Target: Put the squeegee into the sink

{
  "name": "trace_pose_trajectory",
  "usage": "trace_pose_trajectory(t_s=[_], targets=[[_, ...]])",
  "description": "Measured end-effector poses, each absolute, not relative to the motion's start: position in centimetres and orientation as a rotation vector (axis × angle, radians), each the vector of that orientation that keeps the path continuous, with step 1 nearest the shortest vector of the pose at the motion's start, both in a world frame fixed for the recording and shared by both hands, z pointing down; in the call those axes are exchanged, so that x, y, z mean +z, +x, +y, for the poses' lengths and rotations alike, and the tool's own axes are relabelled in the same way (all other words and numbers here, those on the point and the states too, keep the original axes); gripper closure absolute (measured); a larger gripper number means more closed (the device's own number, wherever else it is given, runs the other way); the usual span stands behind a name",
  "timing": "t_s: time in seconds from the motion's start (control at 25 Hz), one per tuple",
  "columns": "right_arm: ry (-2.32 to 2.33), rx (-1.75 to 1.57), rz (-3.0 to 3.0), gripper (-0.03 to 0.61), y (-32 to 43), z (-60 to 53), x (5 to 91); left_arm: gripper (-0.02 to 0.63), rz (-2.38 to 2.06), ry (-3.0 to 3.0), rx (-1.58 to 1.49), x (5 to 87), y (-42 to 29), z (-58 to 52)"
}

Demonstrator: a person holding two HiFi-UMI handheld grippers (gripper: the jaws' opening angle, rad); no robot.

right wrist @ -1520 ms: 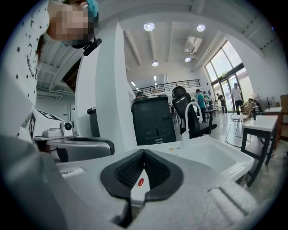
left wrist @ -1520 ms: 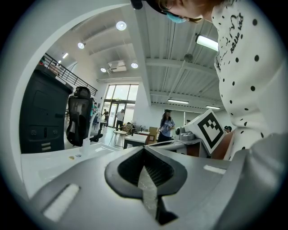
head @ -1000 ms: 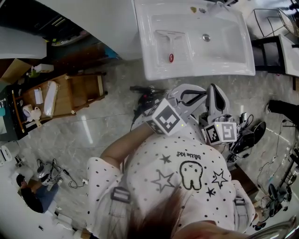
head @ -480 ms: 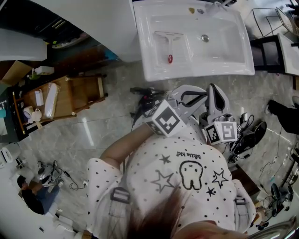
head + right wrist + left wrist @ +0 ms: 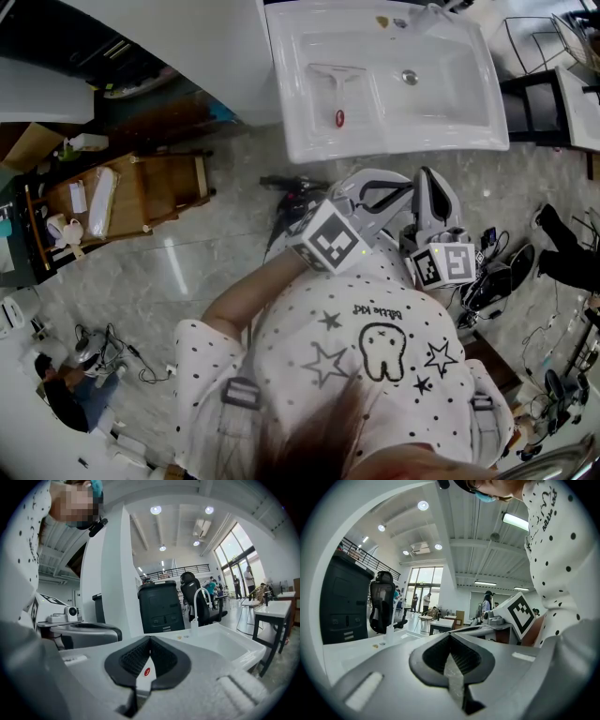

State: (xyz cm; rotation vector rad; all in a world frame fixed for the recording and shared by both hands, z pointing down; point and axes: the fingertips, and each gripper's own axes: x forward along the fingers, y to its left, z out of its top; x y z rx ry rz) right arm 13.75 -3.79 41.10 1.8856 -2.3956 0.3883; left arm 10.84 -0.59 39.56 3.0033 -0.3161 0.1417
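Note:
The white squeegee (image 5: 336, 82) lies flat in the basin of the white sink (image 5: 394, 142), blade toward the back, its handle with a red mark toward the front rim. Both grippers are held close to the person's chest, below the sink's front edge and apart from the squeegee. My left gripper (image 5: 373, 178) is shut and empty, its jaws meeting in the left gripper view (image 5: 451, 641). My right gripper (image 5: 428, 174) is shut too (image 5: 150, 641). Past the right jaws, the squeegee's handle end with the red mark (image 5: 146, 671) shows in the distance.
A wooden cart (image 5: 141, 192) with small items stands to the left on the marble floor. Cables and gear (image 5: 492, 272) lie on the floor at the right. A black metal rack (image 5: 544, 56) stands right of the sink. A faucet (image 5: 200, 603) rises at the sink's back.
Neither gripper has moved and both stay shut. Only a person's dark shoe at the right edge of the head view has shifted.

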Motion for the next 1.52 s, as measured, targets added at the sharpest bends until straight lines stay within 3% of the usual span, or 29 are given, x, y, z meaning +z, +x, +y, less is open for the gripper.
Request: trace_pose_trajectory(t_s=[1.52], targets=[[1.879,0.35,-2.398,0.578,14.04,-3.52,40.82,0.612,-0.304,3.009,0.153,40.11,11.43,-0.14]])
